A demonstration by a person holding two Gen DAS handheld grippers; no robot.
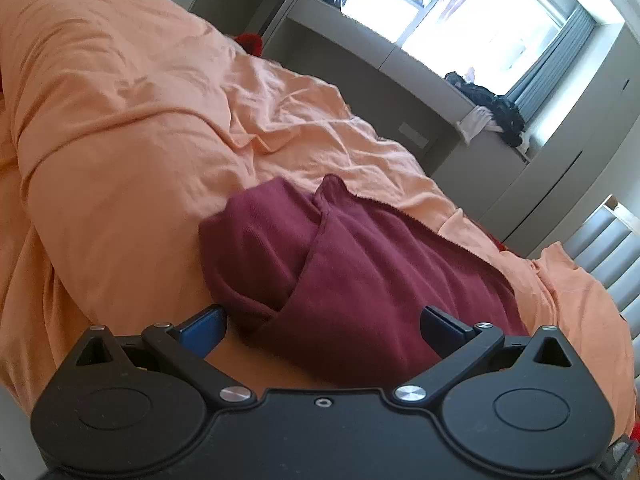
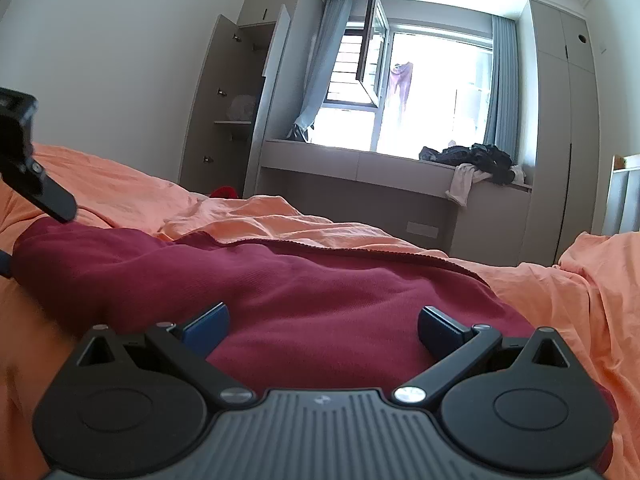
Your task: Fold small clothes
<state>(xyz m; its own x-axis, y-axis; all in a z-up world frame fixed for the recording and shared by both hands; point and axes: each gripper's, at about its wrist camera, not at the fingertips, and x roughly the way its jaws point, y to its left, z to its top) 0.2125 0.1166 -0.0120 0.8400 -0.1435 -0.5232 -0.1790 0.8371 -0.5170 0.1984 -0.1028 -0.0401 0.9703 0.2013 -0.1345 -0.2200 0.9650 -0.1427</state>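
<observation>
The left gripper (image 1: 322, 322) has its jaws spread wide with nothing between the blue pads (image 1: 202, 330), and it hangs low over the near edge of the garment (image 1: 360, 280), a dark red knit piece lying on the orange sheet (image 1: 120, 140). Straight ahead of the left jaws the garment shows a fold: one layer laps over another along a slanting edge that runs from the far bump of cloth down toward the gap between the jaws. The left pad sits just off the garment's side, over bare sheet; the right pad lies over the red cloth, though whether it touches cannot be told. The right gripper (image 2: 322, 326) is likewise released, jaws wide apart and holding nothing, its pads (image 2: 438, 328) poised above the red garment (image 2: 300, 280), which fills the space between and ahead of them. Beyond the right jaws the garment's far hem, a wavy stitched edge, runs across the sheet (image 2: 560, 300). Far to the left of the right jaws, part of the left gripper (image 2: 38, 188) reaches in, its black finger tip near the garment's far left corner. Well beyond both sets of jaws stand a window (image 2: 432, 92) with grey-blue curtains, a ledge (image 2: 360, 164) below it bearing a heap of dark clothes (image 2: 476, 160), and an open wardrobe (image 2: 236, 108) off to the left.
</observation>
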